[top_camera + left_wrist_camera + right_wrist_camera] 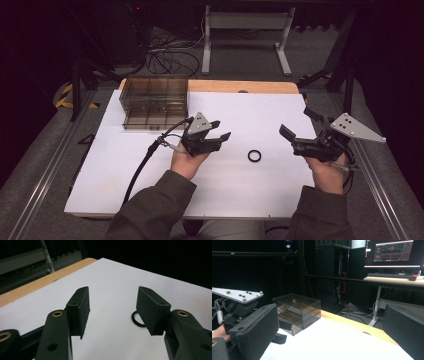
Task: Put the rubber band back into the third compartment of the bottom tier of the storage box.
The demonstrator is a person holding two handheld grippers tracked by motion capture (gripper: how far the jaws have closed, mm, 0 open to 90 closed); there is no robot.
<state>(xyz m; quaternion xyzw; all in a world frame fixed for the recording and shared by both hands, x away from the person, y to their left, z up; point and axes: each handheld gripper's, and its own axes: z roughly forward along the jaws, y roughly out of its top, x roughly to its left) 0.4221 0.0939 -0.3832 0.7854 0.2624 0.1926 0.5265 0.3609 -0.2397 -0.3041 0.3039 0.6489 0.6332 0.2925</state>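
1. Black ring (254,156) lay flat on the white sheet (150,185), between both grippers, untouched; not picked up yet.
2. Left gripper (220,131) aimed at it, jaws partly apart with nothing between them; ring (136,319) peeked out behind one jaw, probably still short of it.
3. Right gripper (295,127) hung well aside, jaws wide, empty.
4. Grasp and placing were left, likely into the smoky drawer box (155,101) at the far left corner.
5. Wooden tabletop (240,86) under the sheet; dark room, cables (170,55) on the floor, monitor (393,251) on a desk.
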